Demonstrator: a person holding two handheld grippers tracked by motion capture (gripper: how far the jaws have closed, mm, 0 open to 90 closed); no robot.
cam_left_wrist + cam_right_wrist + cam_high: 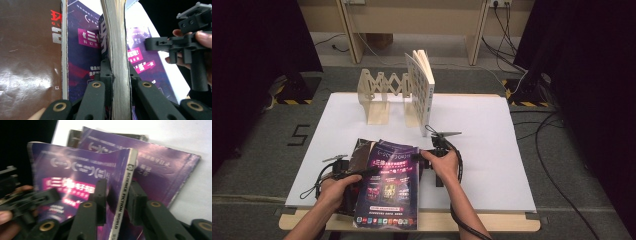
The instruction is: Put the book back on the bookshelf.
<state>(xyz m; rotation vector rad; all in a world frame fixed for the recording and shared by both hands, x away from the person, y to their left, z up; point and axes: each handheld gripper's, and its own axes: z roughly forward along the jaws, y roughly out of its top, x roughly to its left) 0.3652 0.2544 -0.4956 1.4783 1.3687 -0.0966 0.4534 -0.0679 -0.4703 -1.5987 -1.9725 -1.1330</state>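
Your left gripper is clamping the page edge of the glossy purple paperback magazine. Your right gripper is straddling the magazine's spine, jaws narrowing but pads not yet plainly pressing. Between the two grippers the magazine is standing lifted above a second purple magazine. Judged light, floppy and slick: you are best gripping near the stiffer spine.
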